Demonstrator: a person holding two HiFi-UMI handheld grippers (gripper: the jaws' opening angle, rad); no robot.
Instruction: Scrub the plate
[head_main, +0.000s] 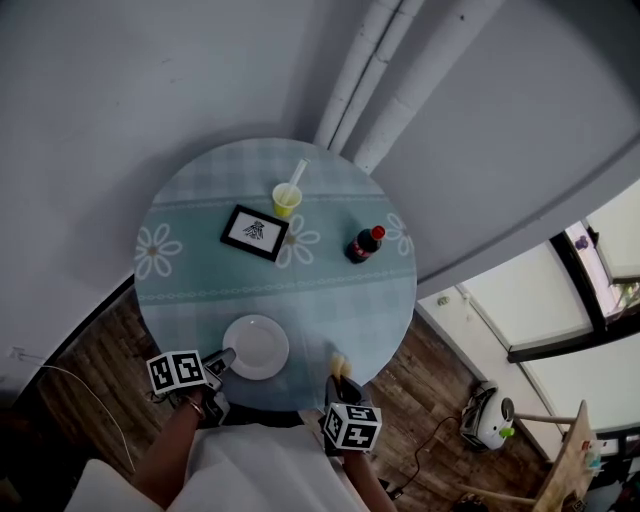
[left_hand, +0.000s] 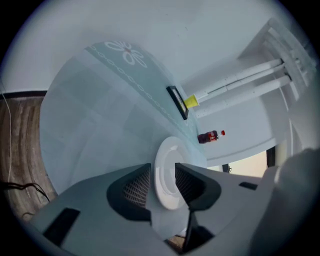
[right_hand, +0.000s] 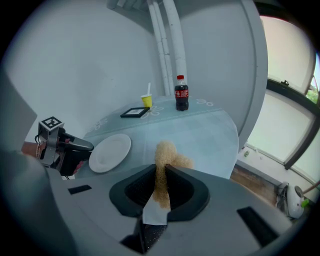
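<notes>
A white plate (head_main: 257, 346) lies near the front edge of the round, pale blue table (head_main: 340, 300). My left gripper (head_main: 222, 362) is at the plate's left rim. In the left gripper view the jaws (left_hand: 162, 166) stand open on either side of the plate (left_hand: 167, 175), with gaps between the pads and its rim. My right gripper (head_main: 340, 378) hovers right of the plate, near the table edge. It is shut (right_hand: 161, 167) on a tan scrubbing pad (right_hand: 167, 152) that sticks out past the fingertips. The right gripper view also shows the plate (right_hand: 110, 152) and the left gripper (right_hand: 75, 145).
Farther back on the table stand a cola bottle (head_main: 364, 244), a yellow cup with a straw (head_main: 286, 199) and a black-framed picture (head_main: 254, 232). White pipes (head_main: 375, 70) run up the wall behind. A white appliance (head_main: 492, 415) sits on the wood floor to the right.
</notes>
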